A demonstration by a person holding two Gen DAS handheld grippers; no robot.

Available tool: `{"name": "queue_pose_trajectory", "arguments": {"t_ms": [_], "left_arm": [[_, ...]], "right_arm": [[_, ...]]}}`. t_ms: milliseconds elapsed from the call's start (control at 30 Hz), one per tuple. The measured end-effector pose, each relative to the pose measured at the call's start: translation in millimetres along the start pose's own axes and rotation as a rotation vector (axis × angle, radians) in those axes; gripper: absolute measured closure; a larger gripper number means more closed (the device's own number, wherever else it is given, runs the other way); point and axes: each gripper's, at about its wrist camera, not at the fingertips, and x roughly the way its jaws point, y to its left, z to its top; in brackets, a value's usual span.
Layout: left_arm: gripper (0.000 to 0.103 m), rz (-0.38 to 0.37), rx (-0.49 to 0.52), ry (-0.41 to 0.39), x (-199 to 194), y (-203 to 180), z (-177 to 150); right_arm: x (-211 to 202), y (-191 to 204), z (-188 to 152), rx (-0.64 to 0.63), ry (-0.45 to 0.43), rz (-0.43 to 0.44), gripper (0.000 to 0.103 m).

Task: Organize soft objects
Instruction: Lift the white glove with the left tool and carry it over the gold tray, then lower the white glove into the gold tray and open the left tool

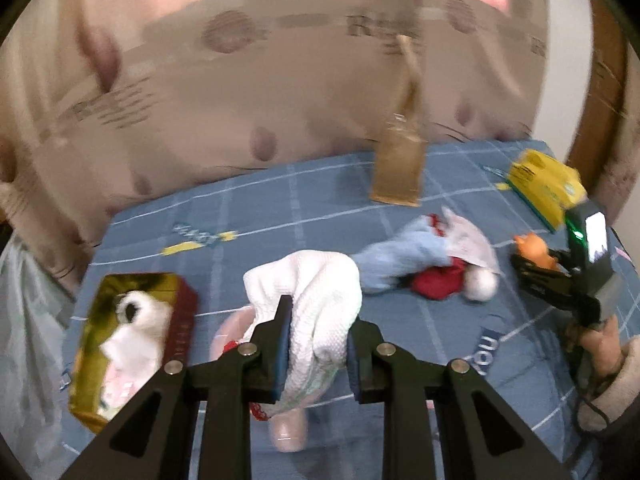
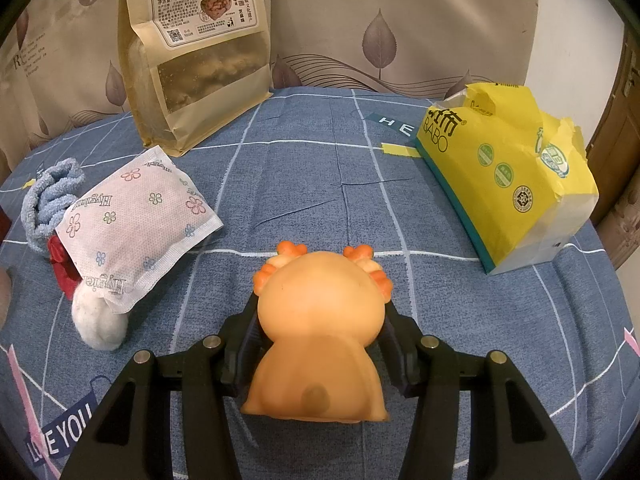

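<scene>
My left gripper (image 1: 318,344) is shut on a white textured cloth (image 1: 320,300), held above the blue checked bedsheet (image 1: 280,200). To its left lies an open gold box (image 1: 124,344) with white soft items inside. My right gripper (image 2: 322,336) is shut on an orange squishy toy (image 2: 320,328) with small horns, just over the sheet; this same toy (image 1: 534,250) shows at the right of the left wrist view. A pile lies on the sheet: a light blue sock (image 2: 50,200), a red cloth (image 2: 60,264), a floral sachet (image 2: 136,224) and a white pompom (image 2: 100,324).
A brown snack pouch (image 2: 192,52) stands against the beige leaf-print headboard (image 2: 400,20). A torn yellow tissue pack (image 2: 508,176) lies at the right. A pinkish object (image 1: 288,428) sits below the held cloth, blurred. A hand (image 1: 604,344) holds the right gripper.
</scene>
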Motion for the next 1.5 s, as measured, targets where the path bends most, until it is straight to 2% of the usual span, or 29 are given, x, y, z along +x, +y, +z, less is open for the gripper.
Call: {"name": "queue_pose_trajectory", "arguments": {"t_ms": [400,633,767,933,1300,1433,1500], "left_arm": [[0.08,0.234,-0.157,-0.007,-24,138,-4],[0.08,0.366,-0.245,0.053,-10,216,-20],[0.08,0.374,-0.28,0.115,16,244,-33],[0.08,0.338,-0.345,0.193,53,270,-47],[0.078,0.327,-0.36,0.217,94,289,-48],[0.074,0.333,-0.355,0.215,99,285,-47],[0.063,0.332,-0.356,0.214,101,285,-47]], "right_arm": [[0,1,0,-0.004,0.0,-0.004,0.053],[1,3,1,-0.012,-0.001,-0.014,0.053],[0,3,1,-0.013,-0.001,-0.014,0.053],[0,4,1,-0.015,-0.002,-0.017,0.053],[0,6,1,-0.019,-0.002,-0.024,0.053],[0,7,1,-0.021,-0.002,-0.027,0.053],[0,6,1,-0.024,-0.003,-0.029,0.053]]}}
